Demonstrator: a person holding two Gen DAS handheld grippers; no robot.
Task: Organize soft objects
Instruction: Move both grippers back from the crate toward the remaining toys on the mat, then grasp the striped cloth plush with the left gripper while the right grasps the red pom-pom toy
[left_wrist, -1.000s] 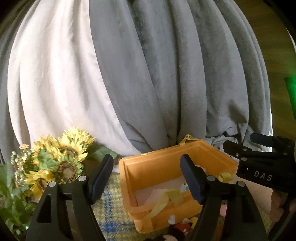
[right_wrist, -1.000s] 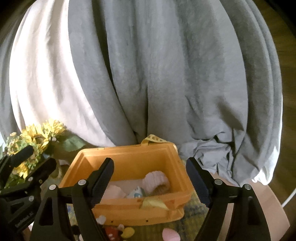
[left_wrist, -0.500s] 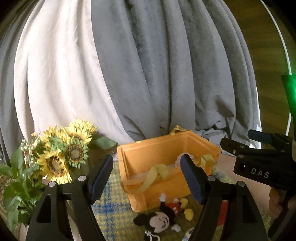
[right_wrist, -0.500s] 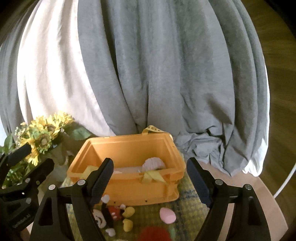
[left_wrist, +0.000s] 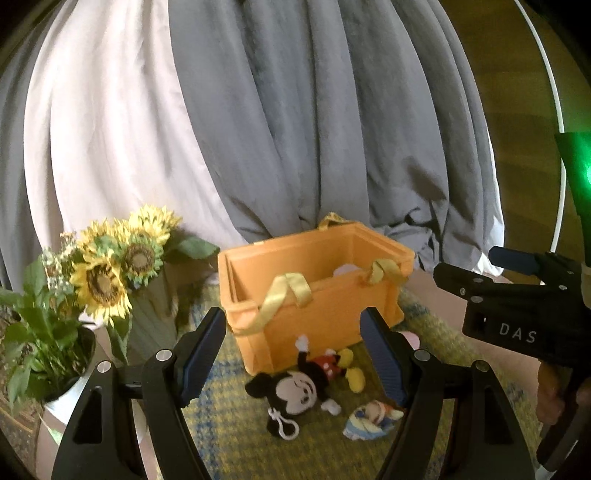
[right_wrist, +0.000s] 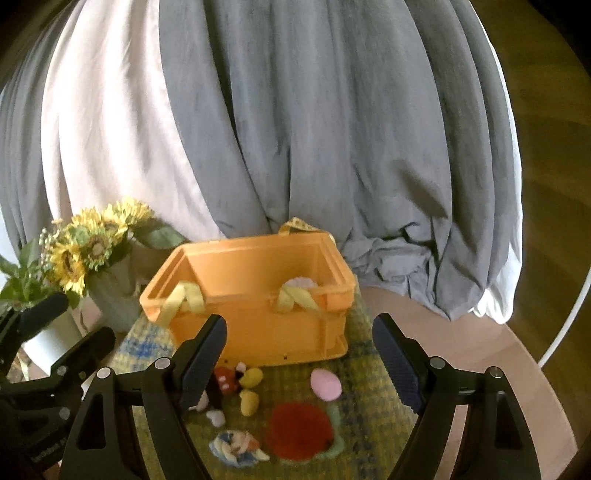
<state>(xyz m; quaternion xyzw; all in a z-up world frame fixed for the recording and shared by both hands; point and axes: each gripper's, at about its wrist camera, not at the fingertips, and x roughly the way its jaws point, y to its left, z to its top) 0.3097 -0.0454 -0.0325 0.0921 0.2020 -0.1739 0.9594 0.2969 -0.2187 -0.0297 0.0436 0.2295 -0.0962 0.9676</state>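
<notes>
Grey and white curtains (right_wrist: 303, 122) fill the background of both wrist views, draped to the tabletop. One round table (right_wrist: 491, 354), pale wood, is partly covered by one yellow-blue plaid mat (right_wrist: 373, 402); its near edge is cut off by the frame.

One orange crate (right_wrist: 258, 317) stands on the mat, open-topped, with yellow strap handles: two loops hang over the near wall and one shows behind the far rim. Inside, only the top of one pale, rounded soft item (right_wrist: 301, 283) clears the rim; the rest of the interior is hidden.

One sunflower bouquet (left_wrist: 114, 266) stands left of the crate; exact bloom count is unclear. One potted green plant (left_wrist: 33, 347) sits beside it, cut off at the frame edge.

Soft toys on the mat in front of the crate, four plus one:
- one red, rounded plush (right_wrist: 299, 430), blurred, identity unclear
- one mouse plush (left_wrist: 299, 387), lying against the crate's front wall, half hidden by a finger in the right view
- one small duck-like plush (right_wrist: 238, 446), blurred
- one pink egg-shaped piece (right_wrist: 325, 384)

Left gripper (left_wrist: 293, 356): jaws apart, nothing between them, above the mouse plush. Right gripper (right_wrist: 299, 363): jaws apart, empty, above the toys.
</notes>
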